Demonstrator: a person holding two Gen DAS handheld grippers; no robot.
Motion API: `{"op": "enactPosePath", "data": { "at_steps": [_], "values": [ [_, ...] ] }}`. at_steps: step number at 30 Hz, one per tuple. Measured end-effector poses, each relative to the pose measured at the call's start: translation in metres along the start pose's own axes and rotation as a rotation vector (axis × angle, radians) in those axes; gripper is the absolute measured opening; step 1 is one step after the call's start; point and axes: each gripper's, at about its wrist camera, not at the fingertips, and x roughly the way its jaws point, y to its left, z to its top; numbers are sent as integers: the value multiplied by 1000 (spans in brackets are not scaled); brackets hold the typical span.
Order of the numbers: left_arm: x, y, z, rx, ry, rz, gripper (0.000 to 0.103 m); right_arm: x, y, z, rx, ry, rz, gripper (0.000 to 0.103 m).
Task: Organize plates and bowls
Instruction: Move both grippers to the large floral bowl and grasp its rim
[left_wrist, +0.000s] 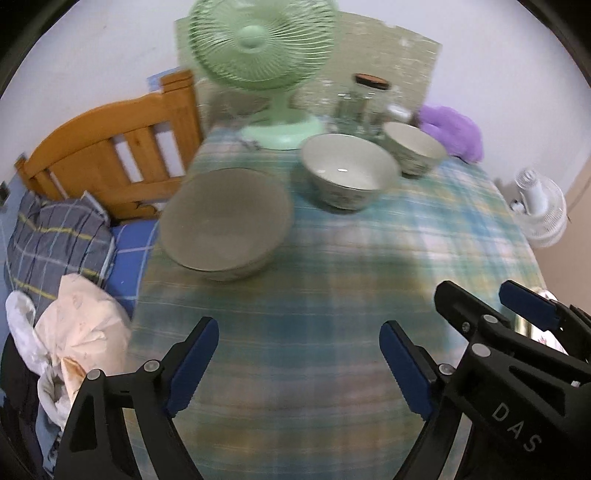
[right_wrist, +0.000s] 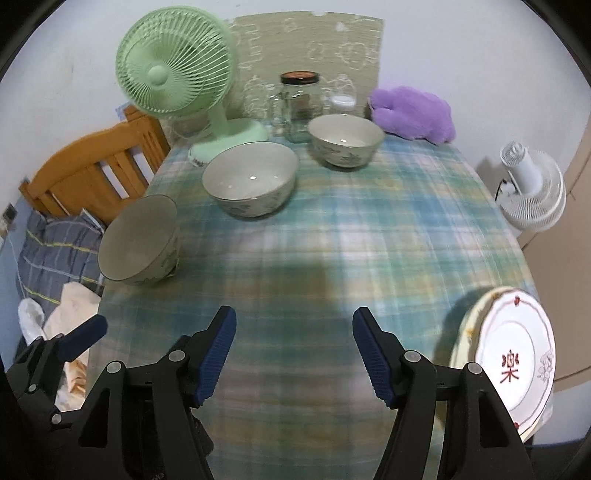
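Motion blurs the near bowl (left_wrist: 225, 225); the right gripper (left_wrist: 495, 295) hides the plate.

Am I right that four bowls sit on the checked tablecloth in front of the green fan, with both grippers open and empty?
Not quite: there are three bowls, not four. The right wrist view shows one near the left edge, one in the middle and one at the back, before the green fan. The left gripper and right gripper are indeed open and empty.

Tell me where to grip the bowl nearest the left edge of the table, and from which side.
Grip the near rim of the left bowl, one finger inside and one outside the wall. Come from the front with the open left gripper: the thin rim faces it, and the round body looks too wide.
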Motion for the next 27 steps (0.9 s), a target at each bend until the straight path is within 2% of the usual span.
{"op": "enactPosePath", "data": {
  "at_steps": [2, 6, 9, 11, 17, 19, 21, 24, 27],
  "values": [
    [6, 12, 5, -18, 6, 13, 88, 7, 12, 6, -7, 7, 1, 69],
    [19, 29, 13, -30, 3, 101, 83, 22, 34, 15, -27, 23, 15, 69],
    [26, 44, 21, -61, -4, 100, 81, 33, 51, 24, -39, 23, 42, 69],
    [29, 55, 29, -75, -37, 101, 81, 37, 63, 32, -55, -12, 58, 69],
    [42, 71, 53, -53, -75, 120, 79, 51, 81, 54, -44, -62, 53, 68],
    [46, 72, 57, -46, -80, 126, 75, 58, 85, 60, -42, -66, 56, 67],
    [53, 75, 63, -36, -77, 143, 72, 66, 90, 66, -51, -62, 57, 60],
    [68, 84, 70, -42, -51, 159, 58, 80, 97, 72, -46, -46, 66, 57],
    [79, 91, 72, -52, -25, 159, 53, 92, 104, 76, -48, -36, 67, 49]
  ]
}}
